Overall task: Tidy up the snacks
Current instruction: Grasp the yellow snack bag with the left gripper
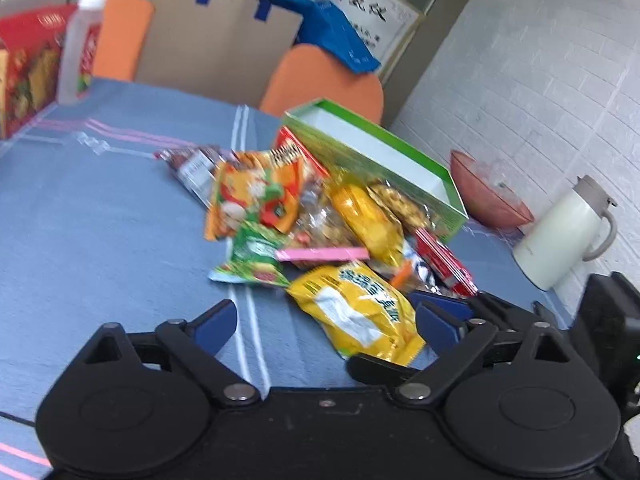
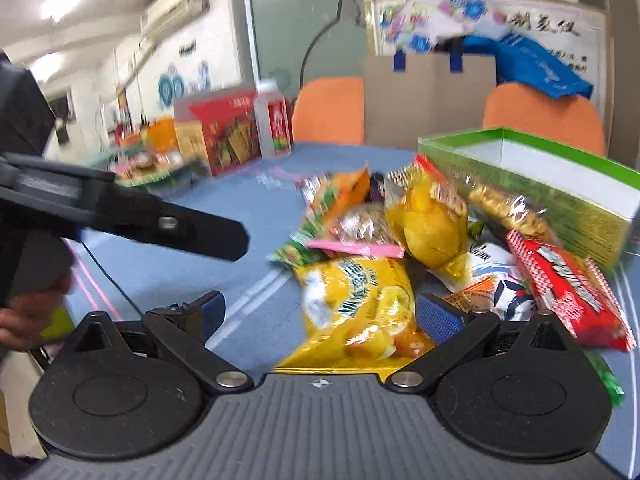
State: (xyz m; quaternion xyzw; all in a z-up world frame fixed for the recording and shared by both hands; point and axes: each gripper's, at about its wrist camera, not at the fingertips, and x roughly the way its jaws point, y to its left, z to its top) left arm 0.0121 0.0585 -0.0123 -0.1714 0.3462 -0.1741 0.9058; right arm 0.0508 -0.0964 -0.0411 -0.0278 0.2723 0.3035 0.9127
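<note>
In the left wrist view, the left tongs (image 1: 326,322) are spread wide, nothing gripped; a yellow packet (image 1: 360,312) lies between them at the near edge of the snack pile (image 1: 304,208). Behind the pile a green box (image 1: 400,160) is seen, its white inside bare where visible. A pink bowl (image 1: 490,192) and white jug (image 1: 560,232) stand beside it on the blue table (image 1: 100,208).

In the right wrist view, the right tongs (image 2: 320,316) are likewise released around the yellow packet (image 2: 356,300); a red packet (image 2: 568,284) lies beside the green box (image 2: 560,196)
</note>
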